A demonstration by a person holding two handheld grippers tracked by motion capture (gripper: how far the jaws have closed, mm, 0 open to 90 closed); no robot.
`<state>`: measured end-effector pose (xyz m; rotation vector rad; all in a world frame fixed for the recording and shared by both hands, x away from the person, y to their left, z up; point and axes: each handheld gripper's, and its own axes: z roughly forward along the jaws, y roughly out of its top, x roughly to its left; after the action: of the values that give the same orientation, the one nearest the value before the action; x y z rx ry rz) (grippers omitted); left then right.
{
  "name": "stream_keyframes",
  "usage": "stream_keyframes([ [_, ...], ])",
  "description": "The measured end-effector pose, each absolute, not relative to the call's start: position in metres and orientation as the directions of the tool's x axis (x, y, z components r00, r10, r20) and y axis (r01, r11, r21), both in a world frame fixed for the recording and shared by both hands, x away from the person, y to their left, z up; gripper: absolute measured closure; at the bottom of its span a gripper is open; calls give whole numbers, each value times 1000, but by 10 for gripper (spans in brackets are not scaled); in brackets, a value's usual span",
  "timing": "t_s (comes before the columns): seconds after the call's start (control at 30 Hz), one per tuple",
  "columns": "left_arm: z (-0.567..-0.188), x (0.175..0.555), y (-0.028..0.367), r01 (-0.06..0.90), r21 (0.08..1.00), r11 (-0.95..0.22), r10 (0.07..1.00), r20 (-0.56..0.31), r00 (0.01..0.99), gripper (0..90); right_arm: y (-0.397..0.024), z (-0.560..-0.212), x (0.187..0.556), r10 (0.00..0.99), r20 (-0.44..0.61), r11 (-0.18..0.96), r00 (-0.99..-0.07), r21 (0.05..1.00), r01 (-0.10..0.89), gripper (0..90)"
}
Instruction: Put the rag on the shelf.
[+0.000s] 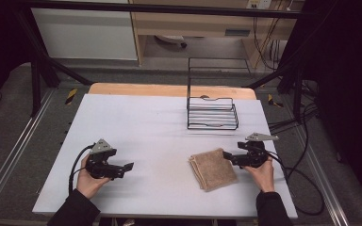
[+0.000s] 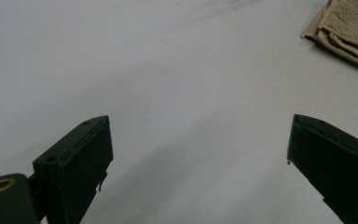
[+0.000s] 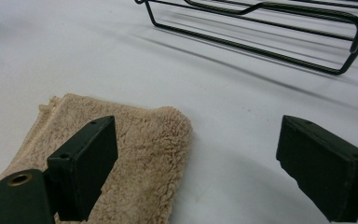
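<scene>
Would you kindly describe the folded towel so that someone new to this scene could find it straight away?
Start at the white table and go to its near right part, in front of the black wire rack. There the folded towel lies flat, just beside the right gripper, whose jaws stand open. It is the only soft, tan, fluffy thing; everything near it is black and hard.

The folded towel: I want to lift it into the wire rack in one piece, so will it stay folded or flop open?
The folded towel looks like soft terry in loose layers, so it would probably sag and unfold if pinched by one corner. It seems light and should slide easily on the smooth table. The right gripper, open beside it, likely needs all layers between its fingers.
</scene>
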<state>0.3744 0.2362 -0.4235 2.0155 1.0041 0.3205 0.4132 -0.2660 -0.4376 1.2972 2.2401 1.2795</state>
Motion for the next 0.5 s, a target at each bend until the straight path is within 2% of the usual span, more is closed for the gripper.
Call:
stream_keyframes([
  [0.17, -421, 378, 223, 531, 778, -336, 742, -129, 658, 66, -263, -440, 418, 791, 188, 237, -582, 784, 574, 220],
  [0.2, -421, 379, 220, 530, 779, -334, 741, -131, 659, 66, -262, -442, 420, 787, 191, 240, -587, 782, 576, 280],
  [0.33, -419, 383, 205, 531, 776, -340, 732, -136, 668, 66, -260, -445, 424, 781, 194, 254, -594, 770, 585, 399],
  [0.47, -419, 386, 191, 531, 773, -347, 724, -139, 676, 66, -256, -447, 427, 771, 215, 251, -600, 763, 596, 500],
  [0.5, -419, 387, 188, 532, 773, -346, 722, -142, 677, 66, -256, -447, 427, 771, 215, 251, -600, 763, 596, 500],
])
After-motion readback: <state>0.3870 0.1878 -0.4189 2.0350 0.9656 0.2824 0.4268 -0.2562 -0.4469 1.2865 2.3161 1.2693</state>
